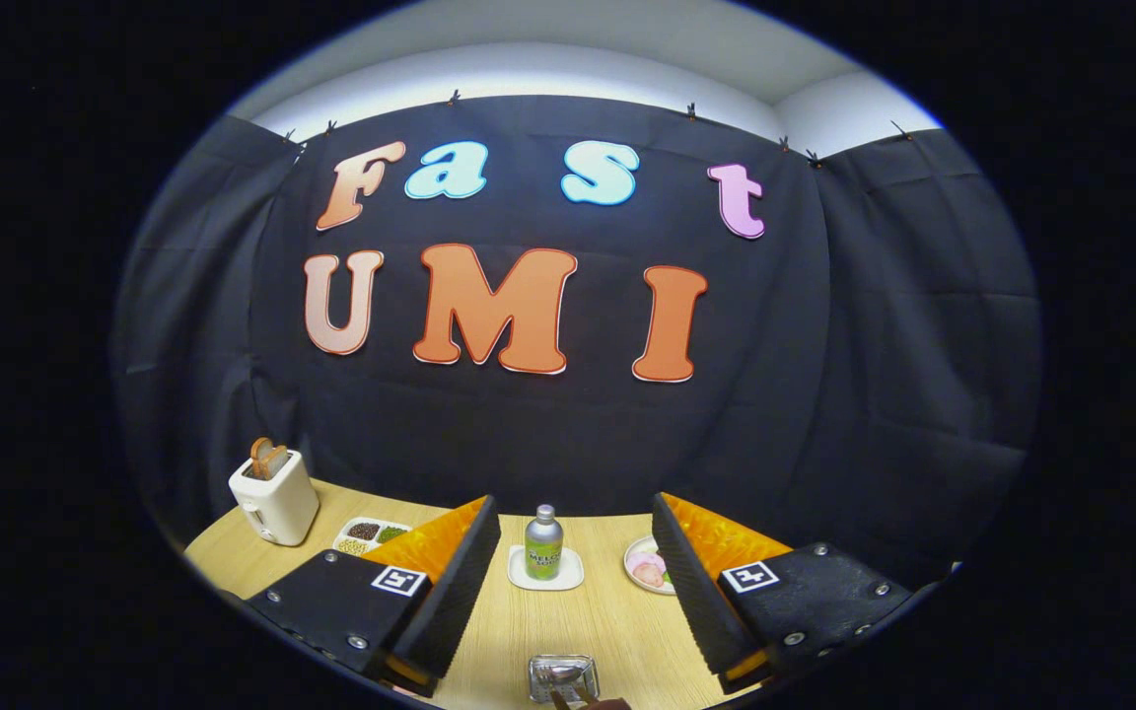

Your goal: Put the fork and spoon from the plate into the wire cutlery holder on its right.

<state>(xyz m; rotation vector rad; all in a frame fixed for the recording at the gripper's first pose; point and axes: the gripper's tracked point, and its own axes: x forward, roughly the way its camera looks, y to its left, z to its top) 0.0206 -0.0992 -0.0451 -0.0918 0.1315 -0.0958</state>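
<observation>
Gripper (576, 582) raised above a pale wood-grain bench (617, 621), its two fingers spread wide and holding nothing. A small rectangular wire cutlery holder of bright metal (563, 678) lies low between the fingers, nearer the camera than anything else on the bench; something dark sits at its near rim, too cut off to identify. Whether any utensil already stands in the holder cannot be told.

Beyond the wire cutlery holder, between the fingers, a green metal bottle with a silver cap (543, 543) stands upright on a small white square dish (519, 575). To the right of the bottle, a round white plate with pink contents (649, 565) is partly hidden behind the right finger; no fork or spoon can be made out on it. Left of the bottle sit a white divided tray of beans (371, 533) and, further left, a white two-slot toaster holding brown toast (274, 498).

The wide, high stance probably suits travel between pick and drop, keeping the fingers clear of the upright bottle.
</observation>
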